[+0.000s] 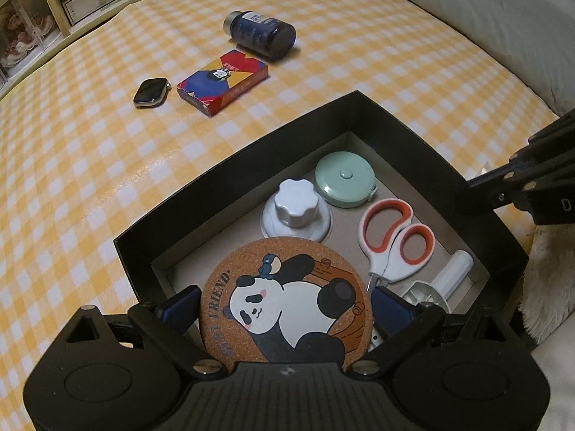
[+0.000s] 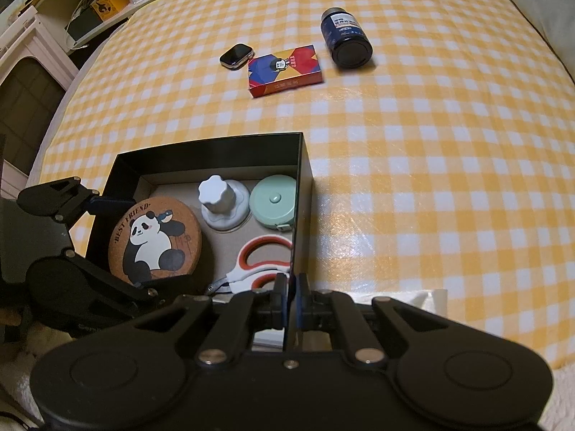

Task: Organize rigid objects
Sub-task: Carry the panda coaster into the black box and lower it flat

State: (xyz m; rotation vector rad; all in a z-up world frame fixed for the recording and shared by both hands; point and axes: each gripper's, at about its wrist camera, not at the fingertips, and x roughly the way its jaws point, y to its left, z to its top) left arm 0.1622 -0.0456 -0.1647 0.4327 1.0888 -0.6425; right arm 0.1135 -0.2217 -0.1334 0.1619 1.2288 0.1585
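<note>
Clamped edgewise between the left gripper's (image 1: pixel 284 309) spread fingers, the panda cork coaster (image 1: pixel 285 300) hangs low inside the black box (image 1: pixel 230 165), over free floor beside the suction knob (image 1: pixel 294 208), tape measure (image 1: pixel 345 179) and scissors (image 1: pixel 395 237), while the right gripper's (image 2: pixel 291 298) fingers pinch tight on the box wall, apparently steadying it, the smartwatch (image 1: pixel 151 92), card pack (image 1: pixel 222 84) and dark bottle (image 1: pixel 260 34) waiting on the checked bench (image 1: pixel 107 179).

Right gripper (image 2: pixel 291 289) clamped on black box (image 2: pixel 300 194) wall; cork coaster (image 2: pixel 154 239), scissors (image 2: pixel 257 262) inside.
</note>
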